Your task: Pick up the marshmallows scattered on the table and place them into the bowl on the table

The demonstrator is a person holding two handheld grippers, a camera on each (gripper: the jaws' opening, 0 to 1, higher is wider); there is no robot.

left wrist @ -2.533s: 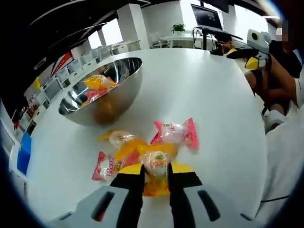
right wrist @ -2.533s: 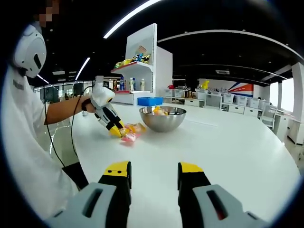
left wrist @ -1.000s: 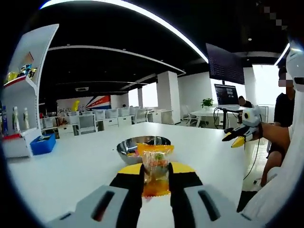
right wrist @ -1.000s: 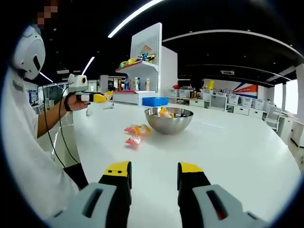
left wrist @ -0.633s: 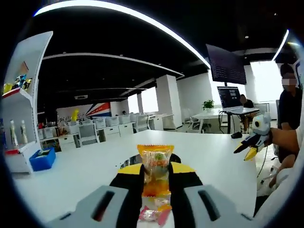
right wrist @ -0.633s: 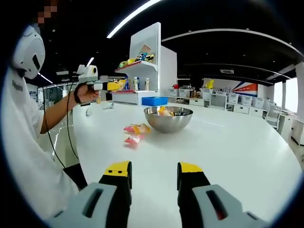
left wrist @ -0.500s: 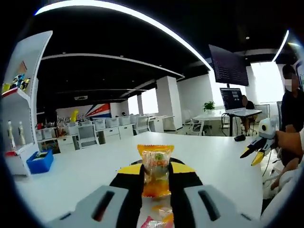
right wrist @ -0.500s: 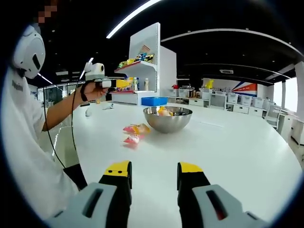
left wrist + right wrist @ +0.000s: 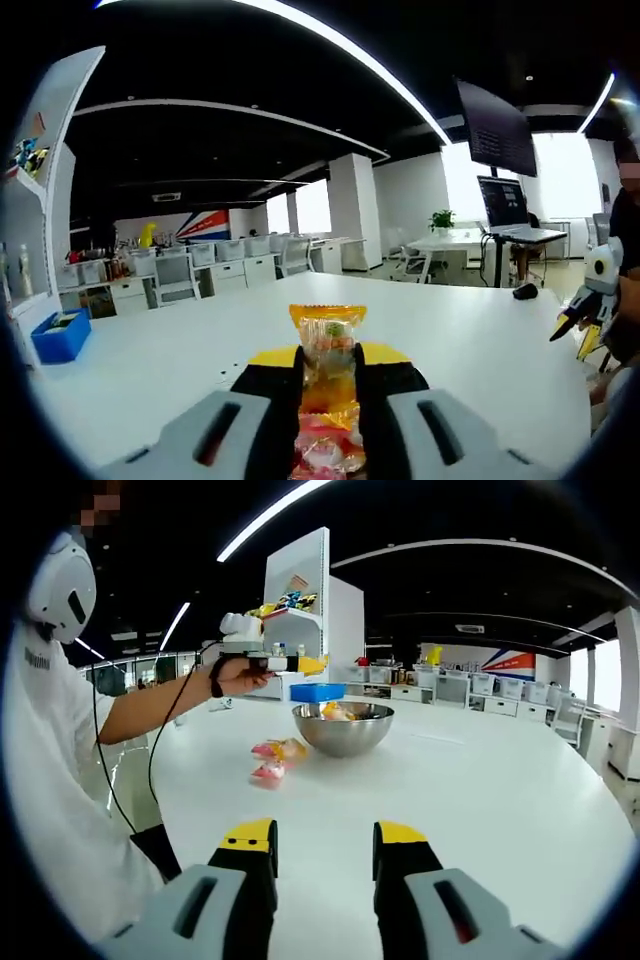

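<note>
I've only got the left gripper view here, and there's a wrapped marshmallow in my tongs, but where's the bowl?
Observer: In the right gripper view, the bowl stands on the white table, just below and beyond the left gripper.
Operator: Anything in it already?
Observer: Yes, wrapped sweets show above its rim.
Operator: Any left on the table?
Observer: A few loose marshmallows lie beside the bowl, nearer the person.
Operator: And the right tongs?
Observer: The right gripper is open, holding nothing.

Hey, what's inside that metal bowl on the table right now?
In the right gripper view, the bowl holds at least one orange-and-yellow wrapped marshmallow poking above the rim. Its wall hides anything lying lower inside.
</note>
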